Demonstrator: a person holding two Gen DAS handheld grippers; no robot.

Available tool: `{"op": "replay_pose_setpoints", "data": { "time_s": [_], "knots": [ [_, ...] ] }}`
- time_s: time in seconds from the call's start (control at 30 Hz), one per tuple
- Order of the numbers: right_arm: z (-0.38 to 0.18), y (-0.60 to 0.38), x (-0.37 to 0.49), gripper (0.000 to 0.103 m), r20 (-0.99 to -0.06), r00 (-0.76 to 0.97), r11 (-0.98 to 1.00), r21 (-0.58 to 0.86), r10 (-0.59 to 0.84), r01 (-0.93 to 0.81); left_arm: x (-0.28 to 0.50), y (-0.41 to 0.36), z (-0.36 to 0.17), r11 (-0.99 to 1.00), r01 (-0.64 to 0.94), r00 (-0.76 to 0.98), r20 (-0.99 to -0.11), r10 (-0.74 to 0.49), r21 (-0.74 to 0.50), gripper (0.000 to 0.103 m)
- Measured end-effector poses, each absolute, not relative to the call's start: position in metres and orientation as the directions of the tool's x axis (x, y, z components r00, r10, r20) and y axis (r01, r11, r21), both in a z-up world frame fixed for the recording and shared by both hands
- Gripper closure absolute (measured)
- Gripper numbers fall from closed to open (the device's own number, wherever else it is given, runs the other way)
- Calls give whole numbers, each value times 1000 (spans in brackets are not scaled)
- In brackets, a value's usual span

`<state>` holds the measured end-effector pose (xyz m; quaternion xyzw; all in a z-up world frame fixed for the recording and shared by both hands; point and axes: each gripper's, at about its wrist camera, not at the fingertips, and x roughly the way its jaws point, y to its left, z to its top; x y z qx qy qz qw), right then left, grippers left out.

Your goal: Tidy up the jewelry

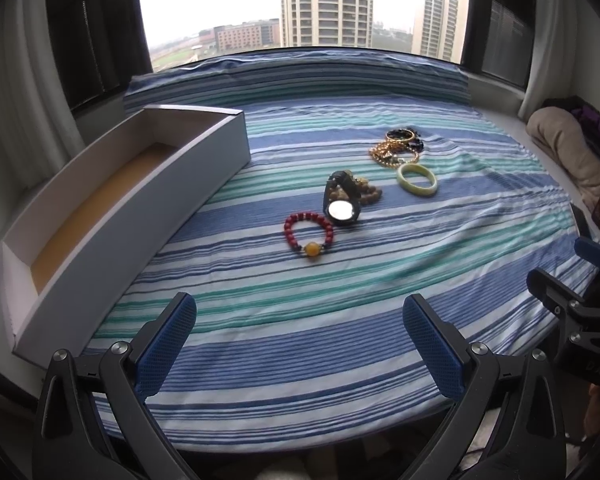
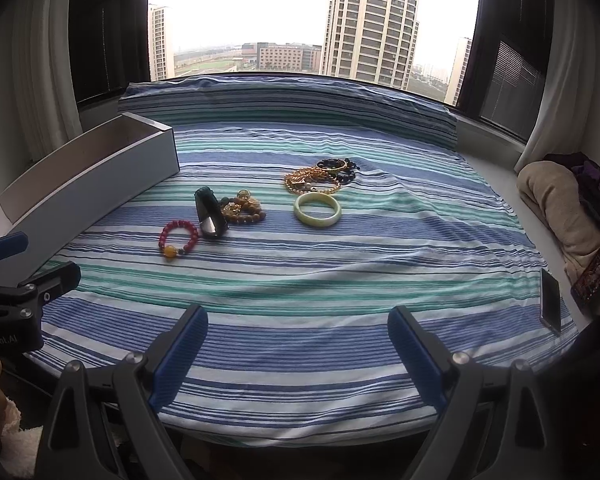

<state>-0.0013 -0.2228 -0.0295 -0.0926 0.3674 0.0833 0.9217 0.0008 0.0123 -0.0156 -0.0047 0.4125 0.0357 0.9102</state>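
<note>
Jewelry lies on a striped cloth (image 1: 300,340): a red bead bracelet (image 1: 309,233) (image 2: 179,239) with a yellow bead, a black watch (image 1: 341,204) (image 2: 209,213), brown beads (image 1: 370,194) (image 2: 246,209), a pale green bangle (image 1: 417,179) (image 2: 318,209), and a pile of gold chains and dark bracelets (image 1: 398,146) (image 2: 320,176). A long white box (image 1: 112,216) (image 2: 80,188) stands open and empty at the left. My left gripper (image 1: 298,320) and right gripper (image 2: 298,330) are both open and empty, near the cloth's front edge, well short of the jewelry.
A phone (image 2: 550,300) lies at the cloth's right edge. A folded beige blanket (image 1: 568,152) (image 2: 560,208) sits at the right. The right gripper shows in the left wrist view (image 1: 572,276), the left gripper in the right wrist view (image 2: 24,276). A window is behind.
</note>
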Motion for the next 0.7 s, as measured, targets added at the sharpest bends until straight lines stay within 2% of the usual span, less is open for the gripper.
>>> {"op": "replay_pose_setpoints", "data": {
  "time_s": [0.7],
  "knots": [
    [-32, -222, -1, 9, -690, 721, 968, -131, 67, -215, 2, 13, -20, 997, -74, 647, -760, 61, 18, 0]
  ]
}}
